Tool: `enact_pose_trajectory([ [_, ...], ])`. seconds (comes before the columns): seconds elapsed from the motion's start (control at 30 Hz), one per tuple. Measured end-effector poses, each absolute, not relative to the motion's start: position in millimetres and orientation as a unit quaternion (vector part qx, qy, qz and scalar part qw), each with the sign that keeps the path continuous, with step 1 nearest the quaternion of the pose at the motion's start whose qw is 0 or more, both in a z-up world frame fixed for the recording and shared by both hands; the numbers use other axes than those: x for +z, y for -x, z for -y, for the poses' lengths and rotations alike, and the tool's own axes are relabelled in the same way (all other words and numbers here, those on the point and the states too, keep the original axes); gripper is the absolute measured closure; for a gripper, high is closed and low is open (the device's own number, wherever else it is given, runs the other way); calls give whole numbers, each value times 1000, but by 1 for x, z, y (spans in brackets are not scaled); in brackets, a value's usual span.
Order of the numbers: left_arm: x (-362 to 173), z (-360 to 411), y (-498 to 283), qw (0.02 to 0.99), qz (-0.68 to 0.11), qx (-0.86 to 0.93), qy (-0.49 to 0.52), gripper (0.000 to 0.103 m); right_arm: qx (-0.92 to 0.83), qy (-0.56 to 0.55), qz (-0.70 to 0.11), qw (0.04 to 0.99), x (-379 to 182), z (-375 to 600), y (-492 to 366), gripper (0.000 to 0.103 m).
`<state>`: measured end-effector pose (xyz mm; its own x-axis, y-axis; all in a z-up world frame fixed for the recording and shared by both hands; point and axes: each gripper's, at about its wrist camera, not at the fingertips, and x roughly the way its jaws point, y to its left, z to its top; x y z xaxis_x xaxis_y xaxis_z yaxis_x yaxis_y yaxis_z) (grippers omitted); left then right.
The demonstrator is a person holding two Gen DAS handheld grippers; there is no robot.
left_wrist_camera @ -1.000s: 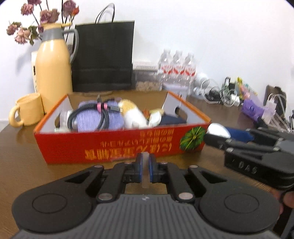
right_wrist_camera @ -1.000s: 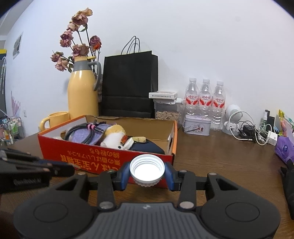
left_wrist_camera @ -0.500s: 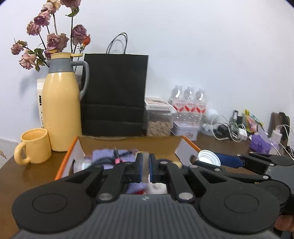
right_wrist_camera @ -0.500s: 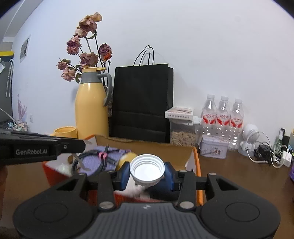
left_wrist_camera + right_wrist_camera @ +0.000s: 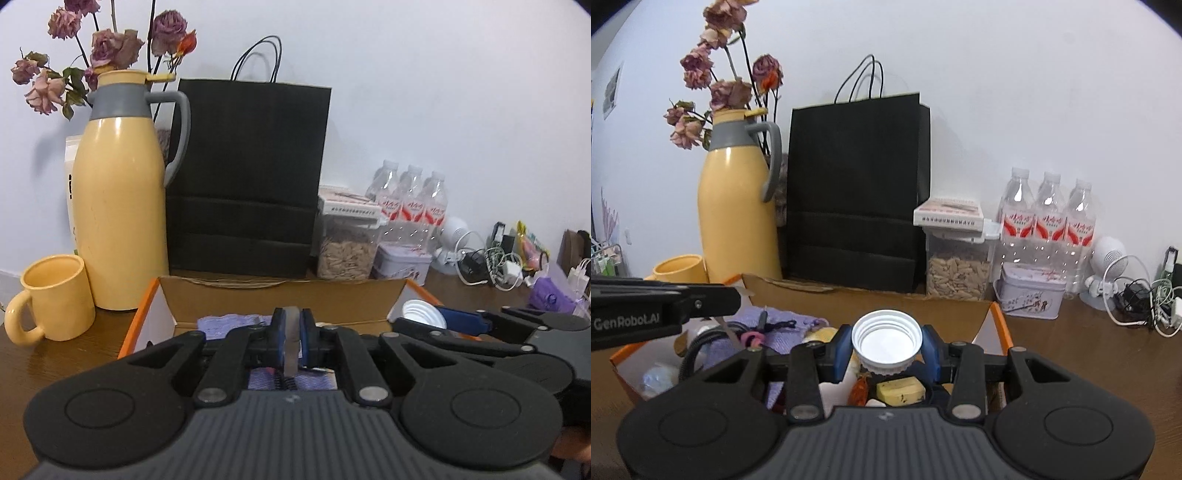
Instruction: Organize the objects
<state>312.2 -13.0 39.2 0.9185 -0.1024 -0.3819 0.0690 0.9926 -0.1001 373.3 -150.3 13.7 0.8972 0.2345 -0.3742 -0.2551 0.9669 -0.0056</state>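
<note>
The left gripper (image 5: 292, 334) has its jaws nearly closed on one thin pale strip (image 5: 291, 345), which stands upright between the blue pads; what the strip is cannot be told. The right gripper (image 5: 885, 345) has its jaws part-way apart, clamped on one white cap (image 5: 885, 338) whose open side faces the camera. Both grippers hang over one cardboard box (image 5: 1001, 325) with an orange rim, which stands on the brown worktop (image 5: 1071, 354).

In the box lie one purple knitted cloth (image 5: 790, 321), one coiled black cable (image 5: 698, 345), one yellow block (image 5: 900, 392) and a few small things too hidden to name.

Behind the box stand one yellow jug (image 5: 118, 206) with a grey collar and handle, one yellow mug (image 5: 55, 297) to its left, and one black paper bag (image 5: 247, 177). Dried roses (image 5: 727, 88) rise behind the jug. To the right of the bag are one clear jar (image 5: 958, 266) of seeds with one flat packet on its lid, one small tin (image 5: 1030, 295), and three water bottles (image 5: 1049, 218) in a row. Further right lies a tangle of chargers and cords (image 5: 1145, 299).
</note>
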Motion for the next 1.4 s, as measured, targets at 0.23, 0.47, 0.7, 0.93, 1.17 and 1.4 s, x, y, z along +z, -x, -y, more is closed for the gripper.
enact_pose_trajectory([
  [0.23,39,1,-308,986,-167,-11,18,0,120,31,-202,972,8,155,-378,12],
  [0.47,44,-11,-305,984,-177,15,15,0,107,43,-203,972,11,153,-375,0],
  [0.7,55,-16,-286,984,-174,14,20,0,100,51,-194,975,25,152,-356,0],
  [0.93,63,-18,-247,982,-186,7,17,0,97,46,-187,976,41,154,-315,0],
  [1.17,59,-17,-195,979,-206,0,7,0,107,34,-197,974,47,153,-260,0],
  [1.4,46,-22,-151,973,-231,12,23,0,115,24,-214,970,40,153,-215,0],
])
